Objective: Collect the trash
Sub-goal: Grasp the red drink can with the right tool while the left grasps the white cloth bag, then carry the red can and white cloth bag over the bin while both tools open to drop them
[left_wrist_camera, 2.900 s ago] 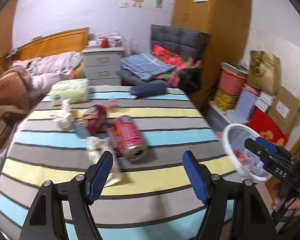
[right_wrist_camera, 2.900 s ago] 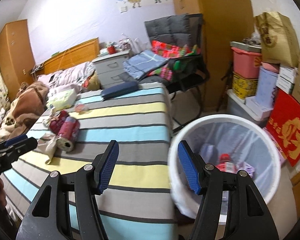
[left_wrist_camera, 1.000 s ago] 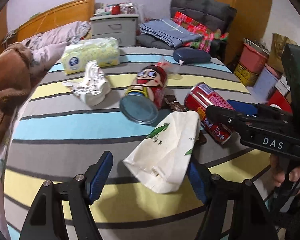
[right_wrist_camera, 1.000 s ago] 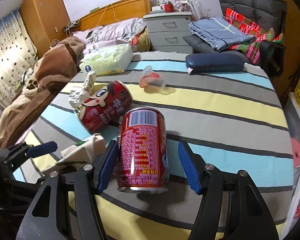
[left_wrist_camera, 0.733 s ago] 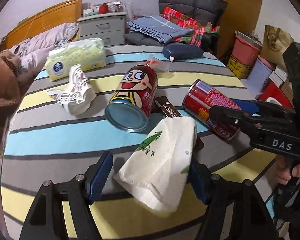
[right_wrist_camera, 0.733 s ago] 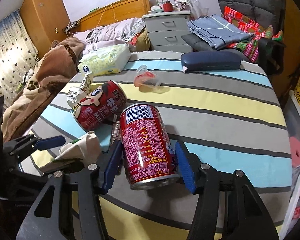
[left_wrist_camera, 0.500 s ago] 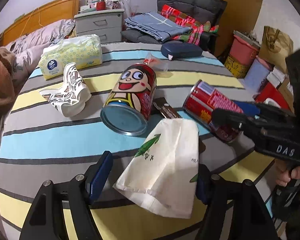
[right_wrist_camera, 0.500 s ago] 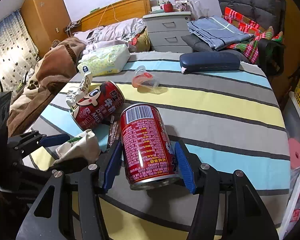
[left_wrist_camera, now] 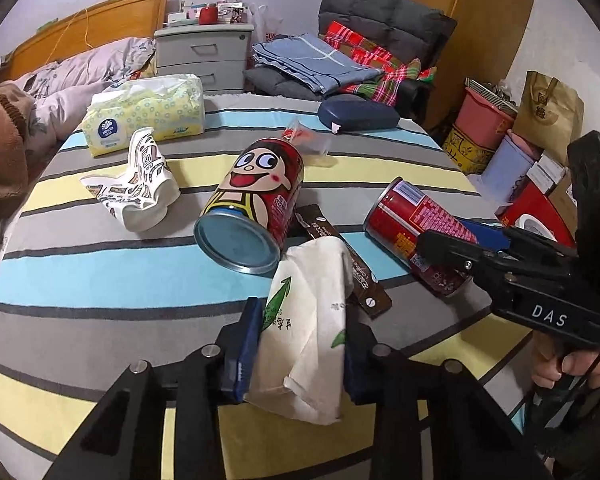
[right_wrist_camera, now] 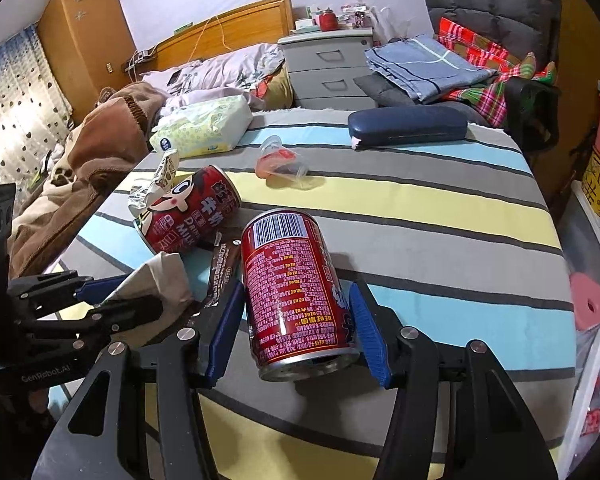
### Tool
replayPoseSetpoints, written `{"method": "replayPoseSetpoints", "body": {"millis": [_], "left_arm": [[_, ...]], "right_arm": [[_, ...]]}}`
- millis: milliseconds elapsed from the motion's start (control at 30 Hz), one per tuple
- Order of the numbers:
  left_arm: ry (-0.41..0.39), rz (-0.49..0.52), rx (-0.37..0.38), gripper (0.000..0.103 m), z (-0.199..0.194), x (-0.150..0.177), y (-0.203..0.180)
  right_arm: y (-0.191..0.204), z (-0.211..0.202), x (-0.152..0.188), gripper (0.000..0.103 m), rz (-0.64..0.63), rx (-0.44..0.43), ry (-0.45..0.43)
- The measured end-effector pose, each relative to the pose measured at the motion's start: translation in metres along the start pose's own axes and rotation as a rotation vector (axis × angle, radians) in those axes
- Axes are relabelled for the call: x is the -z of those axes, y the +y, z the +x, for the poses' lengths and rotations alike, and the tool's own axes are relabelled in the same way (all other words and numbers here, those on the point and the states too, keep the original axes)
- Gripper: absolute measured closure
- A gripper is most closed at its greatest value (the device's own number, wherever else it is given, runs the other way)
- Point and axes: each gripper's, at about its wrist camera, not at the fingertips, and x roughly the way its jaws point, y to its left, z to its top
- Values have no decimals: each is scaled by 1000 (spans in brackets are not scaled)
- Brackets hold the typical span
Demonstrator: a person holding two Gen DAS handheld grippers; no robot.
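The left gripper [left_wrist_camera: 300, 344] is clamping the white paper bag [left_wrist_camera: 308, 320], its pads pinching the crumpled sides so the limp paper cannot slip. The right gripper [right_wrist_camera: 296, 328] is squeezing the lying red can [right_wrist_camera: 296, 292] across its width, avoiding rolling. Both items are resting on the striped tabletop [right_wrist_camera: 440, 208], apparently ready for lifting.
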Motion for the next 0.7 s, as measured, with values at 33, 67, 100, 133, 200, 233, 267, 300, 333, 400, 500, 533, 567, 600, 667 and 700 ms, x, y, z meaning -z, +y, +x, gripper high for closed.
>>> {"method": "replayPoseSetpoints", "body": {"millis": [33,67,100,133,200,233,267,300,333,400,500,533,567,600,667,700], "left_arm": [[-4,-4,-3,71,-2,1,-1],[-7,-6,-5,72,-3,1,-1],[-12,-5,-7,72,-5,3,-2],[-16,-6,-12,73,-7,3,-2],[-29,-15,-11,73,-12,3,-3],[-32,-17,-4,73,-15,4,-4],[-37,-16,-11,73,-18,4,-6],[-44,-4,-25,73,-22,5,-10],[-52,9,-34,73,-25,5,-14],[-61,13,-36,73,-30,5,-20],[-69,22,-34,73,-35,6,-29],[-71,27,-31,73,-37,6,-33],[-72,31,-29,73,-37,7,-36],[-75,34,-26,73,-38,8,-40],[-79,40,-18,73,-41,9,-46],[-83,45,-16,73,-43,9,-50]], "right_arm": [[-1,-2,1,47,6,1,-5],[-2,-3,1,48,11,3,-10],[-3,-5,2,48,15,4,-15],[-3,-7,2,48,19,5,-22],[-5,-11,4,48,25,6,-32],[-5,-13,5,48,28,5,-36],[-5,-15,6,49,33,3,-40],[-6,-17,6,49,38,4,-44],[-6,-19,7,49,41,5,-48],[-7,-25,8,49,47,7,-63],[-10,-34,12,50,57,25,-89],[-10,-36,13,50,57,27,-91],[-11,-38,15,50,57,26,-93],[-12,-40,17,50,56,29,-95],[-15,-44,21,50,59,40,-103],[-16,-46,22,50,64,42,-111]]}}
